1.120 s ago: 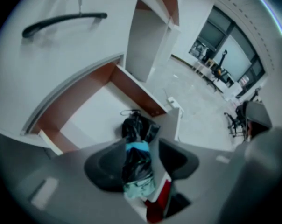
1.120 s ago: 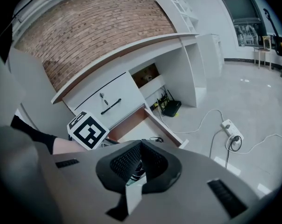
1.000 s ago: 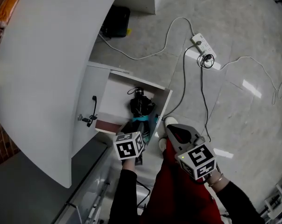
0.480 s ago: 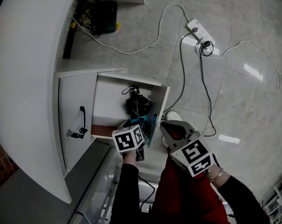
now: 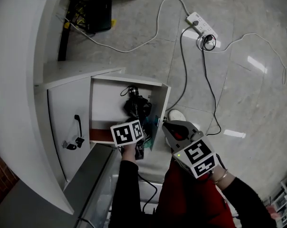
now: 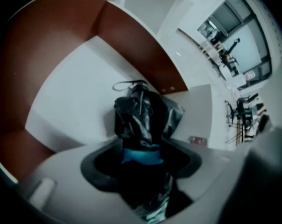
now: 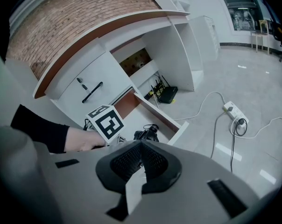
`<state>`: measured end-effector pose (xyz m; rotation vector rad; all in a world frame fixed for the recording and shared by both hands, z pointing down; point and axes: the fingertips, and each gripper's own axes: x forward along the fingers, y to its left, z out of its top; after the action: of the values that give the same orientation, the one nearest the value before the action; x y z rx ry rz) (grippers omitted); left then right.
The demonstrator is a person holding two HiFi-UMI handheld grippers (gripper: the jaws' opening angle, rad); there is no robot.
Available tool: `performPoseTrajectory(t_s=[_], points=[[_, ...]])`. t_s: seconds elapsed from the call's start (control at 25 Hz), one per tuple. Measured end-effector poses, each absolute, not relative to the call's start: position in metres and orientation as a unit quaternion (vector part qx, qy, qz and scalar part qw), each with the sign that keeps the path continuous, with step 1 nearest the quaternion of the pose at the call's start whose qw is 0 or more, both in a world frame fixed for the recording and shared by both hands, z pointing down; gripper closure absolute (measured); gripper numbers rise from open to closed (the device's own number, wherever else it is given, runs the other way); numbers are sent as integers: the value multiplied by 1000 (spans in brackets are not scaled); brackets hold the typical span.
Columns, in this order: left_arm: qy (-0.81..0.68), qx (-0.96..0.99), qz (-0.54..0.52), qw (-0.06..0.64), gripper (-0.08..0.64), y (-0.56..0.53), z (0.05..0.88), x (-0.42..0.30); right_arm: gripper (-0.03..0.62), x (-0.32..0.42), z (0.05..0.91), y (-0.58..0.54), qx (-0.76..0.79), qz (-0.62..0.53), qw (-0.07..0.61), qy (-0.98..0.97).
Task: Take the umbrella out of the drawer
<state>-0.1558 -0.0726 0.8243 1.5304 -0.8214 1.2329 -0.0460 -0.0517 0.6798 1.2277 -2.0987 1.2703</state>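
Observation:
A folded black umbrella (image 5: 135, 106) with a teal band lies in the open white drawer (image 5: 107, 114). My left gripper (image 5: 135, 122) points steeply down into the drawer, just over the umbrella's near end. In the left gripper view the umbrella (image 6: 143, 115) runs up between the wide jaws of my left gripper (image 6: 141, 164). They have just been opening and I see no pad pressing on it. My right gripper (image 5: 170, 126) hangs to the right of the drawer's front corner. Its pads meet in the right gripper view (image 7: 140, 164), with nothing between them.
A cabinet door with a black handle (image 5: 76, 127) stands open left of the drawer. The curved white counter (image 5: 15, 56) overhangs at the left. A power strip (image 5: 199, 23) and cables lie on the grey floor. A black box (image 5: 93, 6) sits in a cabinet bay.
My left gripper has come down toward the umbrella in the drawer. The right gripper has sunk a little beside it. The head view has shifted, so more of the drawer shows.

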Motion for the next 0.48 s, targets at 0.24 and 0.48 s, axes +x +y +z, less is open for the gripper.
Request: performPoseTrajectory(t_s=[0.24, 0.48], points=[[-315, 615, 533, 488, 293, -72, 835, -151, 594, -46, 684, -56, 436, 460, 197, -748], [-309, 608, 545, 487, 282, -71, 845, -148, 594, -47, 688, -59, 431, 467, 197, -747]])
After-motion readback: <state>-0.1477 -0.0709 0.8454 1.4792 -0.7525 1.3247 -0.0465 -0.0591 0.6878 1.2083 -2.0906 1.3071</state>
